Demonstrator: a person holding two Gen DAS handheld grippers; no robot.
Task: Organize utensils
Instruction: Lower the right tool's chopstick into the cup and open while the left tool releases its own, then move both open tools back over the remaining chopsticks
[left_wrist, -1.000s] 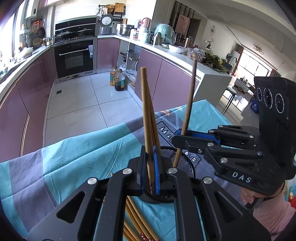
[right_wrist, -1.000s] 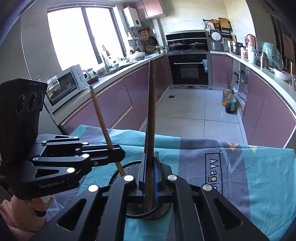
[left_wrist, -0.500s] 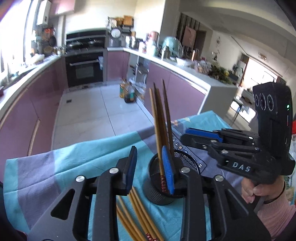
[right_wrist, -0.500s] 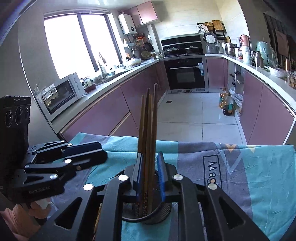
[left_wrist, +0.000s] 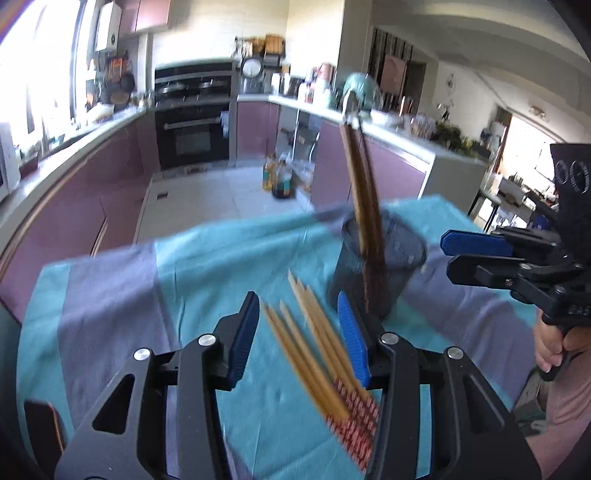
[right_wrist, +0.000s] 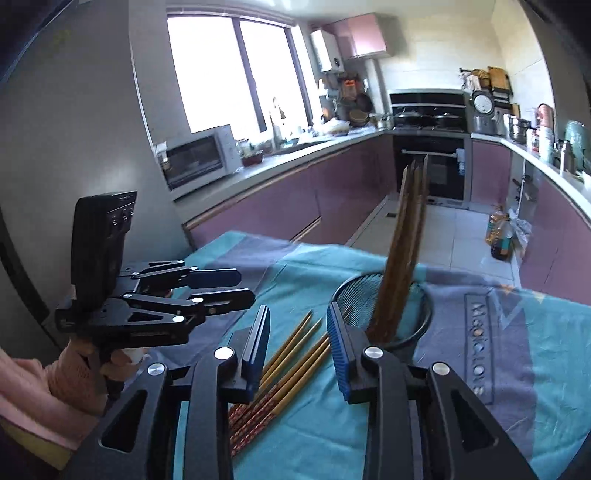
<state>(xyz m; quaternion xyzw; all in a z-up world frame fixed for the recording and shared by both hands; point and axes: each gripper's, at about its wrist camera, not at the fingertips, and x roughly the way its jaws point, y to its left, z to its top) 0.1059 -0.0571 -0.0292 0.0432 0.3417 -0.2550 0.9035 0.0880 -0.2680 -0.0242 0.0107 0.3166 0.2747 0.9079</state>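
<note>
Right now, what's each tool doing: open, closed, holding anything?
Left tool: open, holding nothing, over the loose chopsticks.
Right tool: open, holding nothing, beside the mesh holder.

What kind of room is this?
A home kitchen, it looks like. There is a built-in oven, a microwave on the long counter, and purple cabinets all around. Chopsticks lie on the tablecloth too.

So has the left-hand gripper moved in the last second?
Yes. The left gripper has let go and backed away from the mesh holder; it now hangs open over the loose chopsticks.
</note>
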